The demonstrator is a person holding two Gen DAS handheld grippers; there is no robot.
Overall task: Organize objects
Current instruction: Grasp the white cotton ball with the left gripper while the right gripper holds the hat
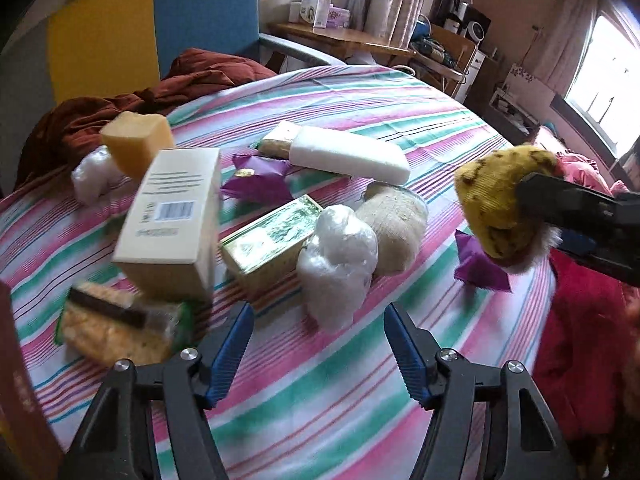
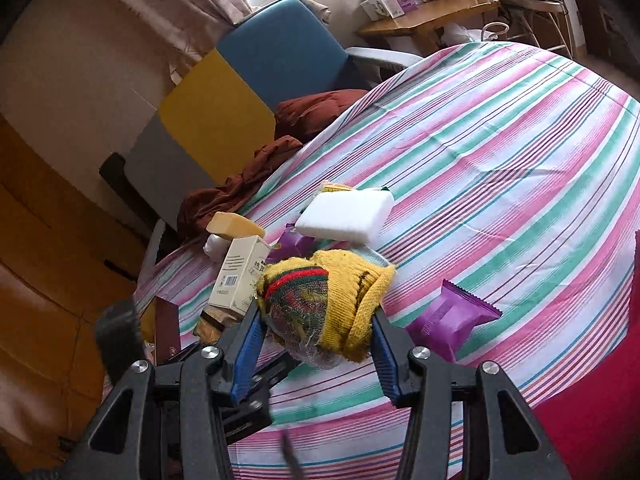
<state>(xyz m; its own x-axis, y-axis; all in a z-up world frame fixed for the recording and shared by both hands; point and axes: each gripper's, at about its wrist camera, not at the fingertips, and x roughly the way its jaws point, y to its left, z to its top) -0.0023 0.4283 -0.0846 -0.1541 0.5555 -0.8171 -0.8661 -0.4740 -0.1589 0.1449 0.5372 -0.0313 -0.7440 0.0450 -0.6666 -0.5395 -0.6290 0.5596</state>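
the right tool is clamped on a yellow knitted bundle with a red and green band, held up off the striped sheet of what looks like a bed. it looks soft and light, and it squashes between the pads, so a grip across its thick middle seems safest; a loose edge would likely just stretch. the left tool has its jaws apart with nothing between them, over the clutter: a white plastic wad, a gold box, a cream box, a foam block. the wad looks light, crinkly and slippery, best pinched at its waist. i'd guess the boxes are stiff and take a grip across the narrow sides. the purple packet lies just beside the held bundle.
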